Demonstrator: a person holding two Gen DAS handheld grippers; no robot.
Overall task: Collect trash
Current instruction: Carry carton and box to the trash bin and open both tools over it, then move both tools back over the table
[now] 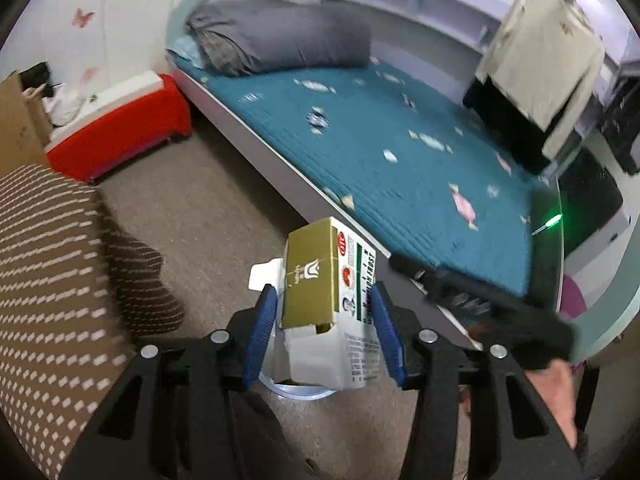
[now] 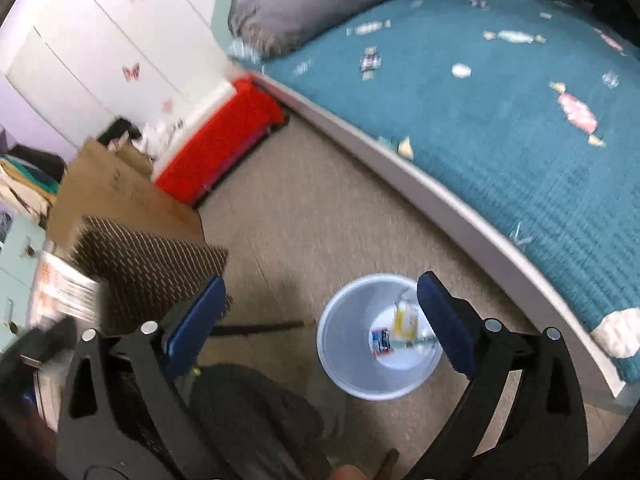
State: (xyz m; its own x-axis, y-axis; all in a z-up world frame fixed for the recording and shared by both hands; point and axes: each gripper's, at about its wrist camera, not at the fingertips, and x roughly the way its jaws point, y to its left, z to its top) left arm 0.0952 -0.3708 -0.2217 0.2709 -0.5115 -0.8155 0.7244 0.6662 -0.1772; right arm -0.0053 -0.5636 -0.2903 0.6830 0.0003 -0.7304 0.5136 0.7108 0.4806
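An olive and white carton [image 1: 316, 272] with a torn-open flap sits tilted between the blue pads of my left gripper [image 1: 324, 292], which is shut on its sides. Just below it shows part of the pale blue bin's rim [image 1: 296, 392]. In the right wrist view the round bin [image 2: 344, 360] stands on the carpet beside the bed. It holds a yellowish clear piece [image 2: 404, 318] and a blue and red wrapper [image 2: 380, 342]. My right gripper [image 2: 322, 282] hangs above the bin, open wide with nothing between its pads [image 2: 200, 312].
A bed with a teal cover [image 1: 400, 152] and grey pillow [image 1: 280, 40] runs along the right. A red box [image 1: 120, 132], a brown dotted box [image 1: 48, 280] and a cardboard box [image 2: 120, 188] line the left. A blurred dark shape and a hand [image 1: 552, 392] are at lower right.
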